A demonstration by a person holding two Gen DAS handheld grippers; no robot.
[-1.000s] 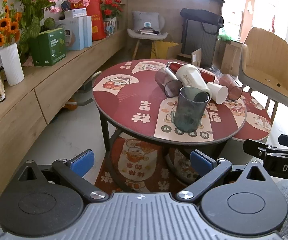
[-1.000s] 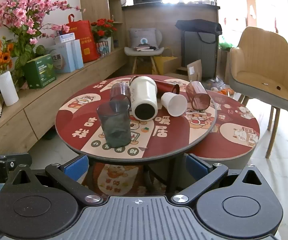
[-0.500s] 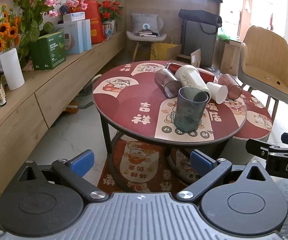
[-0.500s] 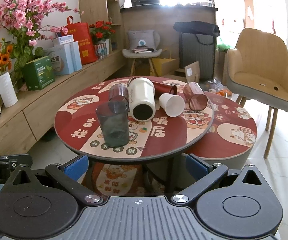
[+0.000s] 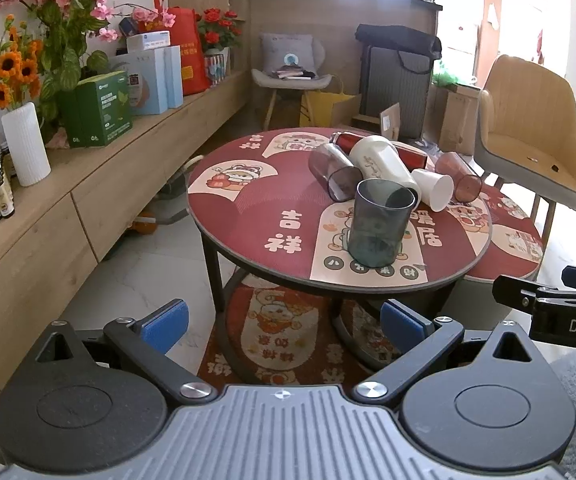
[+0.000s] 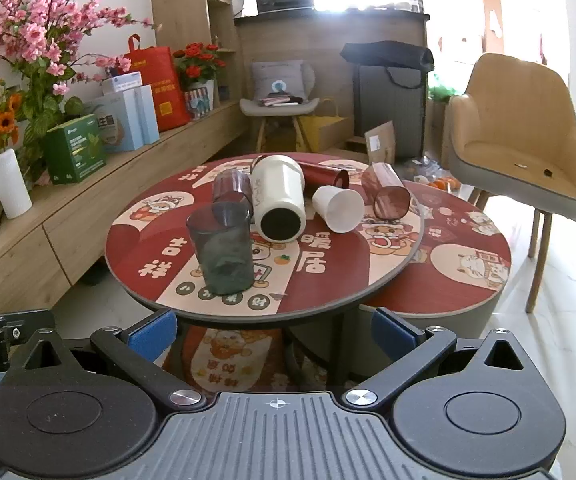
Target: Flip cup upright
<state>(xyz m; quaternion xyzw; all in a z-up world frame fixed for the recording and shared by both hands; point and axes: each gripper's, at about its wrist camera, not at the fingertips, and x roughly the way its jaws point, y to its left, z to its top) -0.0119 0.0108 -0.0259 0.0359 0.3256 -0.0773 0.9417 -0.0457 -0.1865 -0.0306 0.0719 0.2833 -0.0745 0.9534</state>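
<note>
A dark teal see-through cup (image 5: 380, 227) (image 6: 222, 251) stands upright near the front of the round red table (image 5: 256, 216) (image 6: 328, 280). Behind it lie several cups on their sides: a smoky purple cup (image 5: 332, 176) (image 6: 232, 190), a large cream tumbler (image 5: 384, 166) (image 6: 278, 204), a small white cup (image 5: 434, 188) (image 6: 340, 208), a reddish see-through cup (image 5: 458, 178) (image 6: 386, 192) and a dark red tumbler (image 5: 368, 146) (image 6: 326, 174). My left gripper (image 5: 284, 320) and right gripper (image 6: 274, 328) are open and empty, held well short of the table's front edge.
A lower round table (image 6: 468, 264) is tucked under the right side. A tan armchair (image 6: 528, 152) stands at the right. A wooden sideboard (image 5: 68, 200) with boxes, a white vase (image 5: 26, 144) and flowers runs along the left. The right gripper's body (image 5: 556, 304) shows in the left wrist view.
Both views have drifted slightly; the table and cups sit a little farther and lower in view. No cup has moved. Both grippers stay open.
</note>
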